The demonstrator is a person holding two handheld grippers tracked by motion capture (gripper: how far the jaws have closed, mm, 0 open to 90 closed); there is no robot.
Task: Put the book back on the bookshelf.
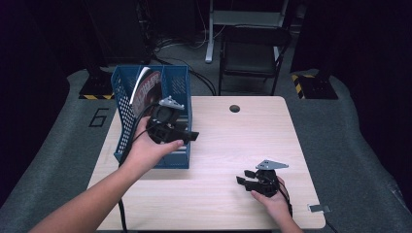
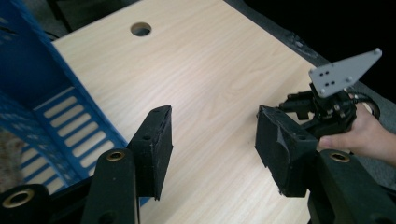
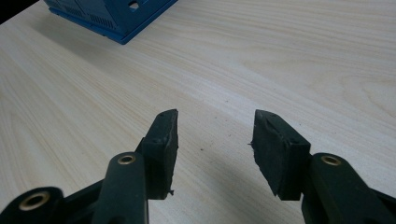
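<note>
The file rack (image 1: pixel 172 85), blue and slotted, stands at the left side of your desk (image 1: pixel 228 145), with a magazine (image 1: pixel 145 90) leaning upright in its left compartment. Your left gripper (image 1: pixel 187 136) hovers just in front of the rack's right compartment; its fingers (image 2: pixel 156 140) stand apart with bare desk between them, holding nothing, and the rack's blue wall (image 2: pixel 56 116) sits just beside the left one. Your right gripper (image 1: pixel 245 177) sits low over the desk near the front right, well apart from the rack; its fingers (image 3: pixel 163 140) are likewise spread and empty, pointing across the wood toward the rack's corner (image 3: pixel 112 18)
</note>
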